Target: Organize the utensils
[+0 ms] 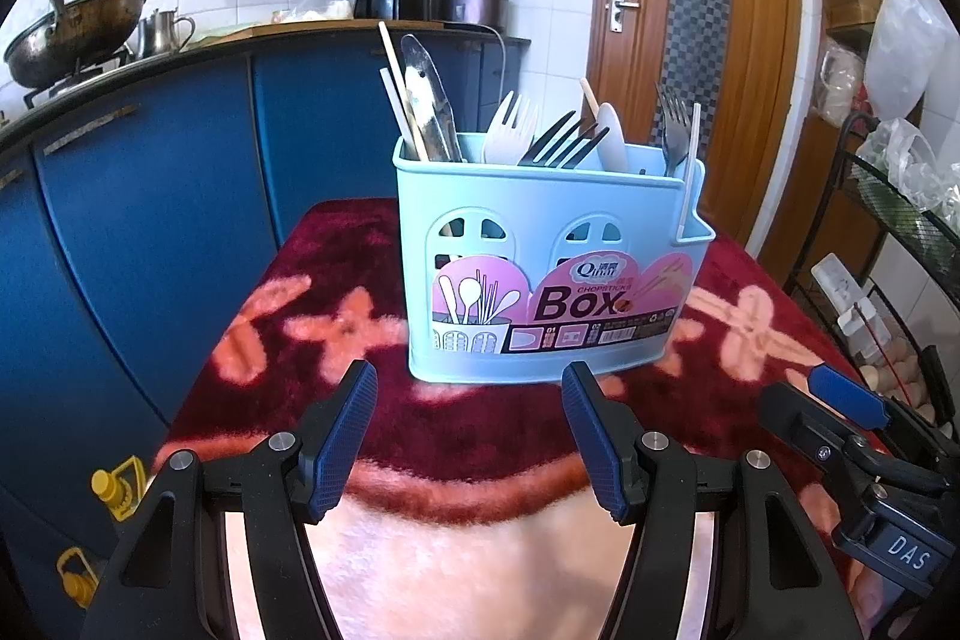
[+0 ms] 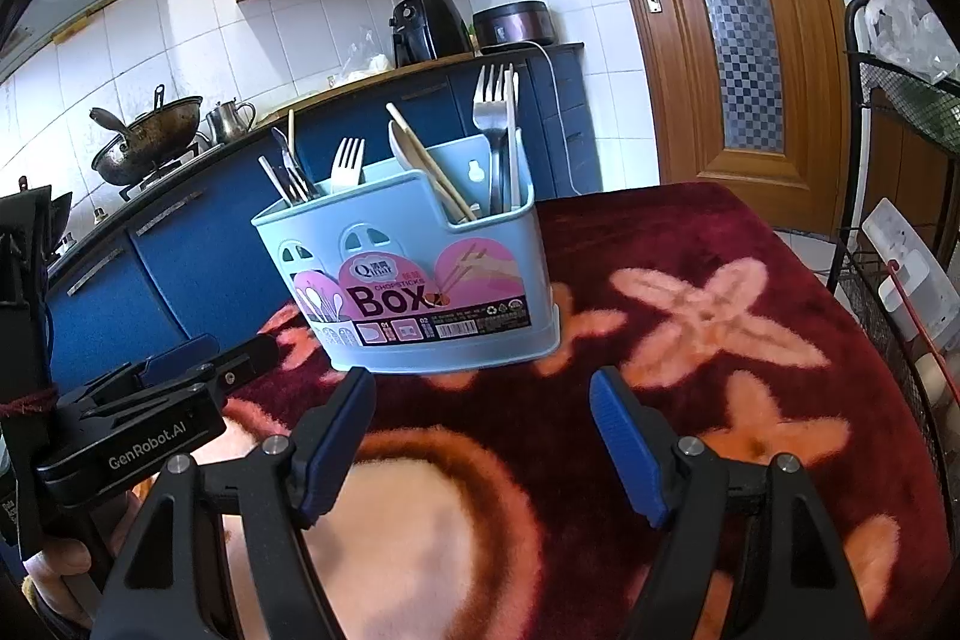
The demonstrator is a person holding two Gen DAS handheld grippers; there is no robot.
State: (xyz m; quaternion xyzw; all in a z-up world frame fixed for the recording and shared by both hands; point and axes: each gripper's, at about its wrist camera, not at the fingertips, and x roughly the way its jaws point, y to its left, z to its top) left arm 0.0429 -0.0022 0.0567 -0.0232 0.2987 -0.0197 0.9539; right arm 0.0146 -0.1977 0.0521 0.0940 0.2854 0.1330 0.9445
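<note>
**Both grippers wait before a full utensil box**

The pale blue utensil box stands upright on the blanket-covered tabletop, and everything to be sorted seems to be in it already. No utensil lies loose on the red flowered blanket that I can see. On the left side of the box stand a steel knife and pale chopsticks. In the middle are a white plastic fork, black plastic forks and a white spoon. A metal fork is at the right end.

The left hand-held gripper hovers just short of the box with its jaws apart and nothing between them. The right hand-held gripper does the same from the other side, slightly wider and also empty. Neither touches the box.

The risk I see is tipping. The box is tall and light-looking, it sits on soft pile, and long handles stick up well above the rim. A nudge to the front wall or a tug on one utensil could rock it or drag its neighbours out. The chopsticks lean loosely and would be easy to knock. With the two grippers near each other, reaching for the same slot could make them collide.

The sticker on the box reads "Box" in large letters with "CHOPSTICKS" above it, plus a logo starting with "Q". The small print is too fine to read. One gripper body shows "GenRobot.AI" and the other shows "DAS".
</note>
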